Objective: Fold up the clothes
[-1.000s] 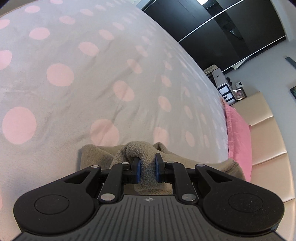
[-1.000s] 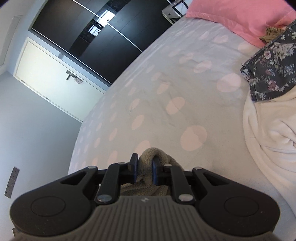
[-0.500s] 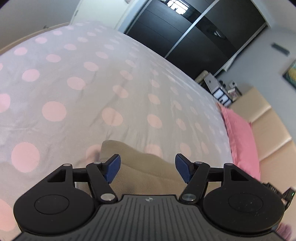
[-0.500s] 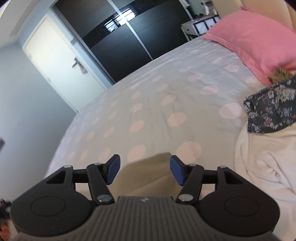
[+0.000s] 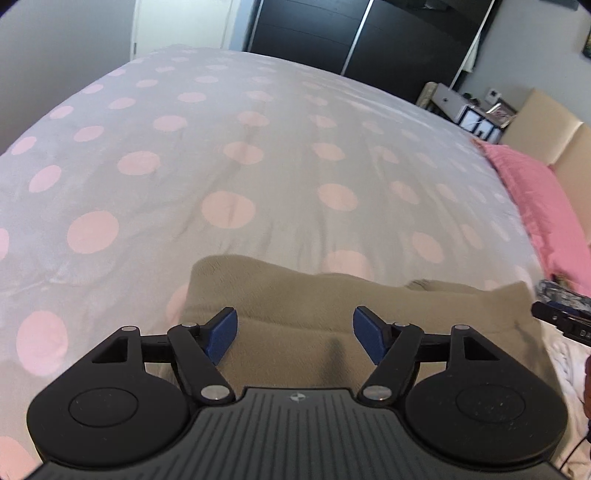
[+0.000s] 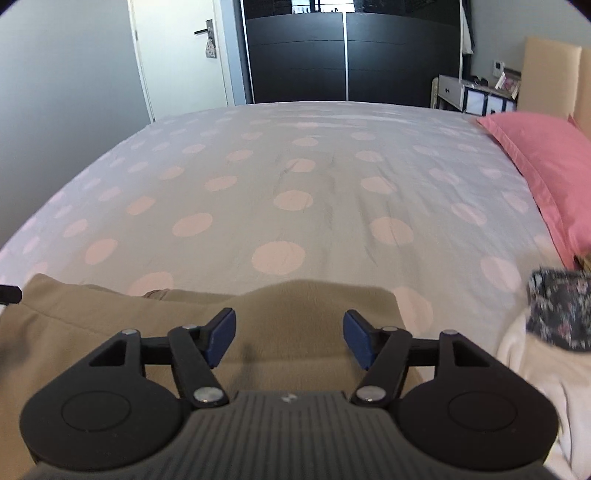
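Left wrist view: the left tool (image 5: pixel 294 334) hangs over the fleece (image 5: pixel 332 317), blue pads (image 5: pixel 221 334) apart and the jaws opening wider, nothing pinched between them. A second ago those pads were clamped on a bunched fold of this same tan cloth; now the fleece lies flat on the bed (image 5: pixel 221 166), spread beneath and beyond the pads. No writing to read here, only a small round emblem on the tool body, too small to make out. The view has rolled level since then: the wardrobe (image 5: pixel 351 33) now runs along the top, the pink pillow (image 5: pixel 535 192) sits at the right. The tip of the other tool pokes in at the right edge, over a floral cloth (image 5: pixel 554 291).

Right wrist view: same story. The right tool (image 6: pixel 289 336) has let go, jaws opening, pads (image 6: pixel 221 334) clear of the fleece (image 6: pixel 295 306), which lies smooth on the bed (image 6: pixel 277 192) under it. Earlier it gripped a raised lump of that cloth. Beside the fleece, to the right, a white garment (image 6: pixel 524 376) with the floral cloth (image 6: pixel 557 310) on top. Door (image 6: pixel 177 55), wardrobe (image 6: pixel 347 51) and pillow (image 6: pixel 535 147) stand upright in frame now, where they were tilted before. No legible labels.
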A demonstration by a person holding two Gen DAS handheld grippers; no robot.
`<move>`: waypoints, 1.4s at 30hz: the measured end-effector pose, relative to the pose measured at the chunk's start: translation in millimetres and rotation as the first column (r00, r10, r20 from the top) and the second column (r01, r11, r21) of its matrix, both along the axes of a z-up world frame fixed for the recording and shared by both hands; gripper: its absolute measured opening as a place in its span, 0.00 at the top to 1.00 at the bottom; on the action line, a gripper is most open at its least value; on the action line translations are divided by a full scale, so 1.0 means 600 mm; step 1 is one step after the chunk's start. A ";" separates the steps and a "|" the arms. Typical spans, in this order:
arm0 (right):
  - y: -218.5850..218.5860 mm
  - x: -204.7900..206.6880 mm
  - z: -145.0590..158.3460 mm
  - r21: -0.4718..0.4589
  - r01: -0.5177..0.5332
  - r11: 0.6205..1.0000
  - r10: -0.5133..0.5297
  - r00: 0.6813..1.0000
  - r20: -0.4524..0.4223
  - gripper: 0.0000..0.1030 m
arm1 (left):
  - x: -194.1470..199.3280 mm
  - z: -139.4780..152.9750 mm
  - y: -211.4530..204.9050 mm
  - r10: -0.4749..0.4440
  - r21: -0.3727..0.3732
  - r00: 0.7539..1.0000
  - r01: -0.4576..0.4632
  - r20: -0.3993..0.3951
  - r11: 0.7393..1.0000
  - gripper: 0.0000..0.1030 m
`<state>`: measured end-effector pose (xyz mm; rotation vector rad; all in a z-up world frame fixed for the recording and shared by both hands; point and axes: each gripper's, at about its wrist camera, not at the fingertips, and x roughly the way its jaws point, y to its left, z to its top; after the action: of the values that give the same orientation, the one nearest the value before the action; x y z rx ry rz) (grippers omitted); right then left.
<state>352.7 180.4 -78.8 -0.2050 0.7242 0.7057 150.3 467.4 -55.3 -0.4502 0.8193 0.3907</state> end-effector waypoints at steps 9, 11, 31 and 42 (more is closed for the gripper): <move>0.042 0.020 -0.099 -0.119 -0.032 0.992 0.024 0.998 -0.065 0.86 | 0.026 -0.100 0.025 0.057 -0.103 0.997 -0.062 -0.056 0.993 0.48; 0.043 0.013 -0.092 -0.126 -0.033 0.992 0.029 0.999 -0.037 0.91 | 0.020 -0.099 0.027 0.079 -0.097 0.996 -0.083 -0.046 0.992 0.77; 0.071 0.014 -0.046 -0.013 0.046 0.999 -0.045 0.991 0.124 0.93 | 0.025 -0.028 0.002 0.063 0.169 0.997 -0.070 0.047 0.983 0.98; 0.028 0.034 -0.059 -0.009 0.082 0.997 -0.082 0.997 0.002 0.65 | 0.007 -0.067 0.020 0.083 0.100 0.996 -0.080 -0.019 0.992 0.99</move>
<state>373.1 197.2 -114.4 -0.1829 0.7304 0.6239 154.5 479.4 -95.7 -0.3883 0.8018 0.5109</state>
